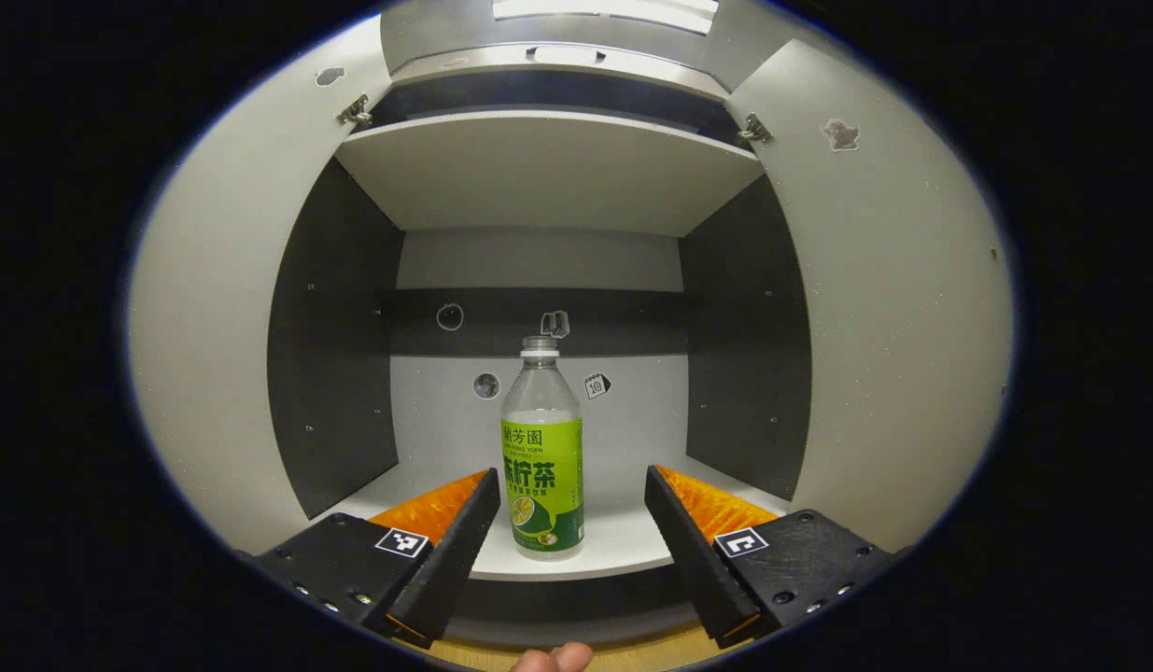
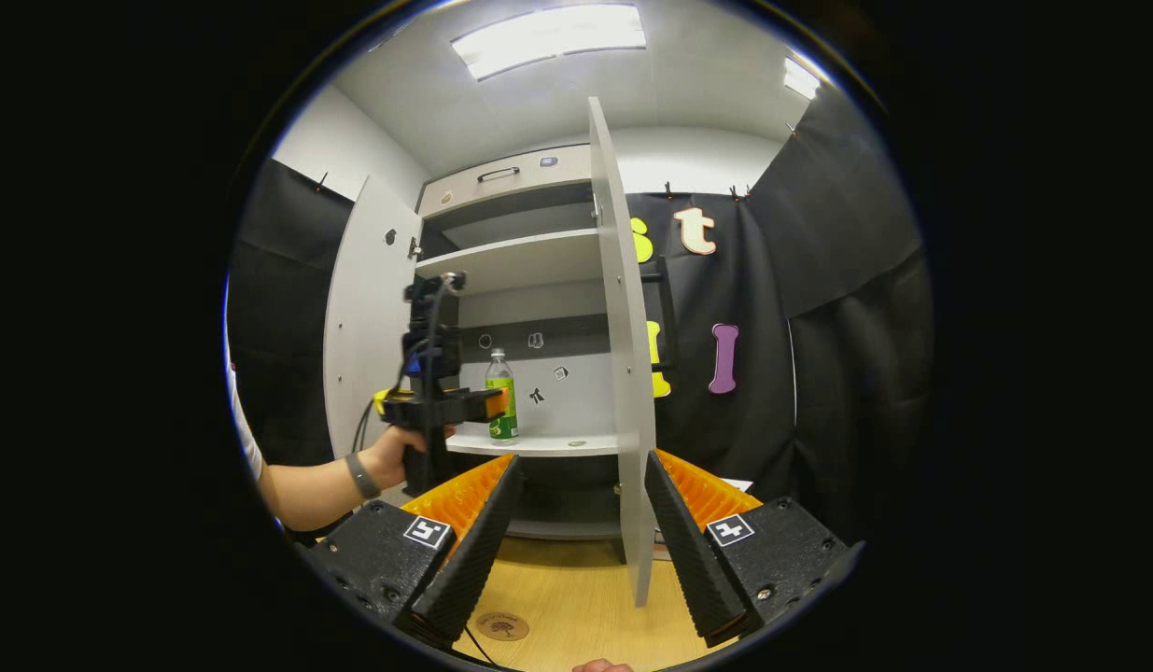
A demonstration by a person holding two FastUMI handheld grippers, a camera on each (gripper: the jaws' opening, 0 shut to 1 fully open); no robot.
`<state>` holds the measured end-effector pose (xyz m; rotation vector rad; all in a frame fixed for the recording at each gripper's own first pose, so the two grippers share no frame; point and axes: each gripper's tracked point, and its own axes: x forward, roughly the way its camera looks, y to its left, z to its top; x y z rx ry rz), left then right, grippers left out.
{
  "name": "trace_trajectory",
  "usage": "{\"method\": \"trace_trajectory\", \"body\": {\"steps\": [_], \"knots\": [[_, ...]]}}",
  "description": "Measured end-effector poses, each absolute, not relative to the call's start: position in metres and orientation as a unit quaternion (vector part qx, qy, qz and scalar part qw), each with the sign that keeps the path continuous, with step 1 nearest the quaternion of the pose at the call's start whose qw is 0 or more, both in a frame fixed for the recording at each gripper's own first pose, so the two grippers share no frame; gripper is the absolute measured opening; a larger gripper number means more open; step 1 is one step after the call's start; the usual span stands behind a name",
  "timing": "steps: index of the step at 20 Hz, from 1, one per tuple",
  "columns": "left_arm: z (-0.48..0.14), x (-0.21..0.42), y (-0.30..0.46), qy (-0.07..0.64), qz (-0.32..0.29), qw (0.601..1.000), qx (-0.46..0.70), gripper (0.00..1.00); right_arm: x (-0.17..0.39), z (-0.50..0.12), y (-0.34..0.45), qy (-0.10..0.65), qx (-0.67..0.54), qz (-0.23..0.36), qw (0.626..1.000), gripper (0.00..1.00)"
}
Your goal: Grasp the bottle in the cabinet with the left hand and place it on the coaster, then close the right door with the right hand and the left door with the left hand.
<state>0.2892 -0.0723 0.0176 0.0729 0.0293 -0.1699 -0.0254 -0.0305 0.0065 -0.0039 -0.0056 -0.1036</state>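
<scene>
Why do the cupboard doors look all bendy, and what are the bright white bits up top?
Left gripper view: the fisheye lens bows the cabinet doors around the sharp bottle. Right gripper view: ceiling lights glare white; the door edge curves slightly.

bottle [image 1: 541, 448]: 1 | cabinet doors [image 2: 621, 355]: 2 | coaster [image 2: 502, 625]: 1 | tools [image 2: 576, 485]: 2
</scene>
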Motion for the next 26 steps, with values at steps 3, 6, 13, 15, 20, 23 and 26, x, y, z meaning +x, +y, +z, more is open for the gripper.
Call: {"method": "trace_trajectory", "body": {"steps": [3, 6, 13, 15, 20, 23, 26], "knots": [[0.009, 0.321, -0.065, 0.021, -0.068, 0.997, 0.031, 0.95, -0.023, 0.004, -0.036, 0.003, -0.006, -0.064, 0.998, 0.82], [0.003, 0.349, -0.062, 0.032, -0.061, 0.998, 0.016, 0.95, -0.021, 0.001, -0.043, 0.008, -0.014, -0.077, 0.997, 0.82], [0.012, 0.370, -0.060, 0.034, -0.059, 0.998, 0.013, 0.76, -0.017, -0.002, -0.048, 0.016, -0.025, -0.085, 0.996, 0.82], [0.010, 0.372, -0.060, 0.036, -0.061, 0.997, 0.012, 0.75, -0.016, -0.001, -0.047, 0.016, -0.026, -0.082, 0.996, 0.82], [0.022, 0.343, -0.051, 0.028, -0.066, 0.997, 0.010, 0.72, -0.013, -0.001, -0.042, 0.017, -0.027, -0.064, 0.997, 0.82], [0.036, 0.311, -0.042, 0.014, -0.069, 0.998, 0.007, 0.72, -0.011, 0.004, -0.036, 0.012, -0.020, -0.052, 0.998, 0.82], [0.038, 0.275, -0.037, 0.011, -0.074, 0.997, 0.007, 0.76, -0.011, 0.006, -0.030, 0.013, -0.012, -0.034, 0.999, 0.82]]}}
